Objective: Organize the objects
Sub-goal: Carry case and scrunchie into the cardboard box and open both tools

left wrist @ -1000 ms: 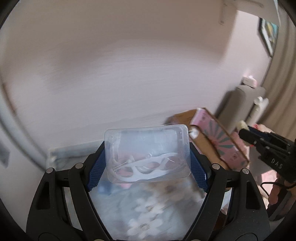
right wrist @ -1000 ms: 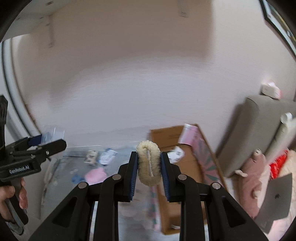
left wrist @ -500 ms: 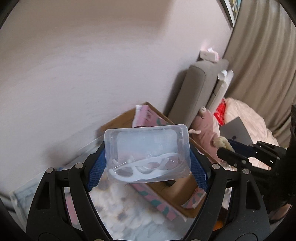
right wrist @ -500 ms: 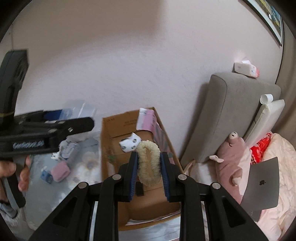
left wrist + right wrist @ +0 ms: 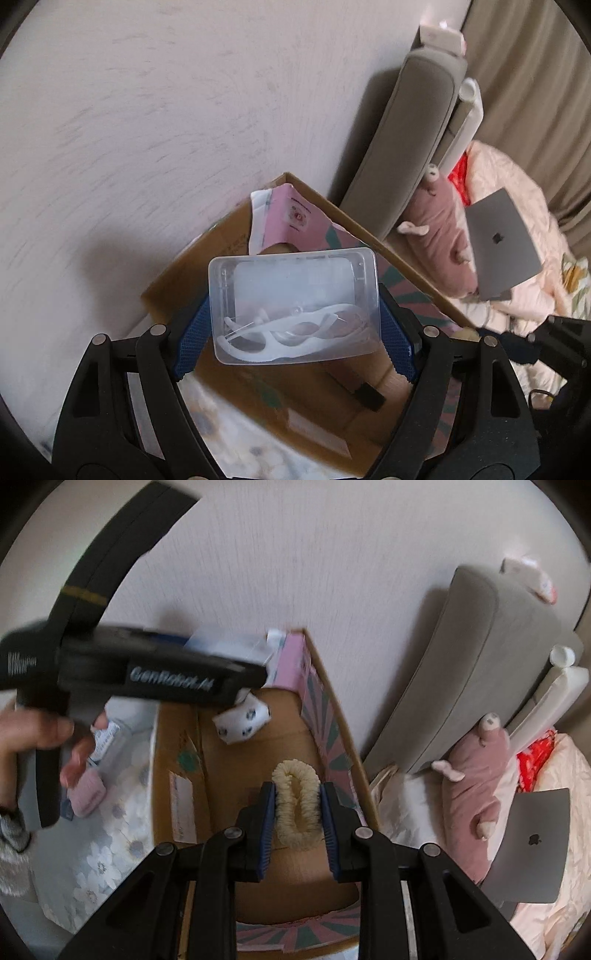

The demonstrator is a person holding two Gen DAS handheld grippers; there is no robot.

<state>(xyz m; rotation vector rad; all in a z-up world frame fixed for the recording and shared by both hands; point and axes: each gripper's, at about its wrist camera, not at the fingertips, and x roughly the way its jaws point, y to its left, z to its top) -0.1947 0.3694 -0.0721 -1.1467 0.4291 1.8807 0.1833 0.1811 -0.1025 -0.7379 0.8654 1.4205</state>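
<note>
My left gripper (image 5: pixel 293 325) is shut on a clear plastic case (image 5: pixel 291 291) with a white frame-like piece inside, and holds it above an open cardboard box (image 5: pixel 240 225). My right gripper (image 5: pixel 298 806) is shut on a cream fluffy hair ring (image 5: pixel 295 801), over the same cardboard box (image 5: pixel 236 775). The left gripper's black body (image 5: pixel 147 675), held by a hand (image 5: pixel 33 738), crosses the right wrist view at upper left. A white patterned pouch (image 5: pixel 242 718) lies in the box.
A pink pouch (image 5: pixel 86 794) and small packets lie on a flowered cloth (image 5: pixel 107 853) left of the box. Right of the box stand a grey cushion (image 5: pixel 465 664), a pink plush pig (image 5: pixel 472 797), a grey laptop (image 5: pixel 532 845) and pink bedding. A wall rises behind the box.
Both grippers swung to the right and sank, from over the flowered cloth to over the cardboard box. The left gripper came in close beside the right. Both kept their hold.
</note>
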